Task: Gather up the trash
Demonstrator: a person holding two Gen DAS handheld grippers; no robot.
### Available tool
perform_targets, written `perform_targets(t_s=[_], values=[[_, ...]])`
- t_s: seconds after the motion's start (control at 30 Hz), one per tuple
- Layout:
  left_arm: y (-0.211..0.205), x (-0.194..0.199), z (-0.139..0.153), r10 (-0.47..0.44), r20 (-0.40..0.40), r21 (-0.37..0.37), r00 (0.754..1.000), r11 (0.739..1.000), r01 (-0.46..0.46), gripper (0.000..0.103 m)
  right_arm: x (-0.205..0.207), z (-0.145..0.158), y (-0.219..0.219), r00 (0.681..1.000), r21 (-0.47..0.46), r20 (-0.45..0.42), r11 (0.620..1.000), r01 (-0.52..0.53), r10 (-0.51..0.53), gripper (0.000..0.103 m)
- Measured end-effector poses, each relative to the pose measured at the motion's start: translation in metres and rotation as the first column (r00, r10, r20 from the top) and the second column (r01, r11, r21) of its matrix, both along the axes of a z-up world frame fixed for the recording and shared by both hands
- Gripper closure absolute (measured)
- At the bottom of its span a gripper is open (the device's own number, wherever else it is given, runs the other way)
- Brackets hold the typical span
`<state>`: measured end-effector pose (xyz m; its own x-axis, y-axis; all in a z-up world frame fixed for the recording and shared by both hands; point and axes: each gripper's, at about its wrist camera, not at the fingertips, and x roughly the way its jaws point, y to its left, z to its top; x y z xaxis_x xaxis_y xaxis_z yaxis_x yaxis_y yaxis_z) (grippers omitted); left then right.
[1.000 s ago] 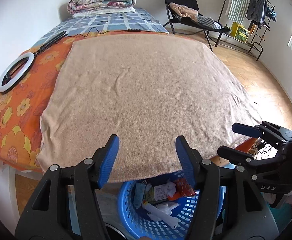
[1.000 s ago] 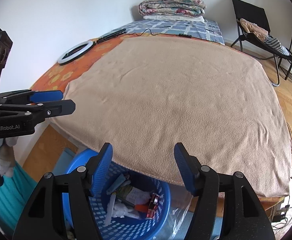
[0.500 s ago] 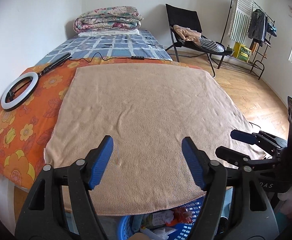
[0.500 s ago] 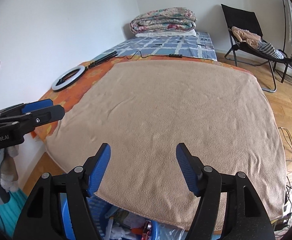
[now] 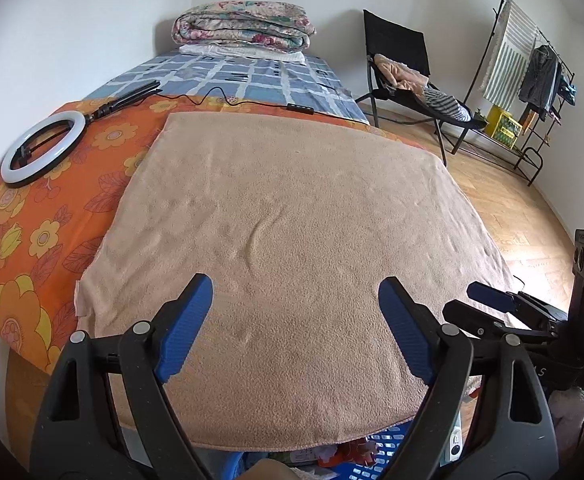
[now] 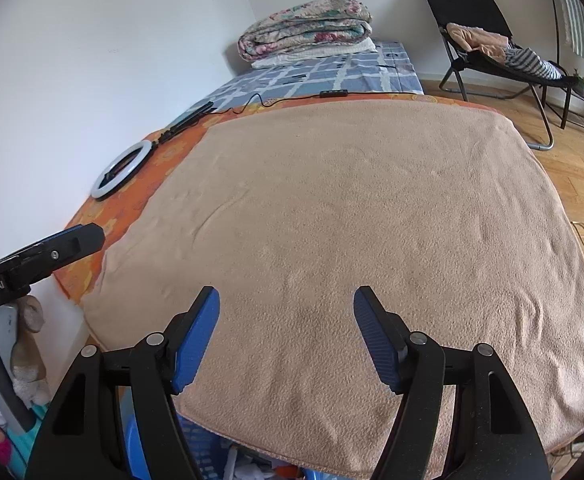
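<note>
A blue laundry basket point(image 5: 389, 438) holding paper and wrapper trash point(image 5: 343, 450) peeks out below the near edge of the bed; its rim point(image 6: 200, 452) also shows at the bottom of the right wrist view. My left gripper point(image 5: 295, 282) hovers over the beige blanket point(image 5: 292, 208), its jaws opening with nothing between them. My right gripper point(image 6: 286, 292) is open and empty above the same blanket point(image 6: 351, 208). Each gripper appears in the other's view: the right gripper point(image 5: 487, 304) at the right side, the left gripper point(image 6: 72, 240) at the left edge.
A white ring light point(image 5: 44, 148) with its cable lies on the orange flowered sheet point(image 5: 32, 220). Folded quilts point(image 5: 244, 26) sit at the bed's far end. A black chair point(image 5: 403, 60) with clothes and a clothes rack point(image 5: 531, 72) stand on the wooden floor.
Both grippers have pulled back from above the basket and now look over the bed, so the basket has slid almost out of view. The left jaws have spread wider.
</note>
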<state>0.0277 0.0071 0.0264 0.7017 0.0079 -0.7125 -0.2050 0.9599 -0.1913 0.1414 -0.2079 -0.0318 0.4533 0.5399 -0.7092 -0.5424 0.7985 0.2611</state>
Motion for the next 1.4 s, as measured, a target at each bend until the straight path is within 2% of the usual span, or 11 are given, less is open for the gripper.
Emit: perform_targets(t_s=[0.53, 1.4], values=[[-0.0011, 0.0082, -0.0021, 0.0, 0.0, 0.01, 1.0, 1.0, 0.0, 0.014, 0.0076, -0.0027, -0.0023, 0.999, 0.017, -0.022, 0.999, 0.027, -0.027, 0.033], [0.0, 0.007, -0.0003, 0.003, 0.007, 0.027, 1.0, 1.0, -0.003, 0.014, 0.0042, -0.0004, -0.0046, 0.999, 0.015, -0.005, 0.999, 0.038, -0.038, 0.033]])
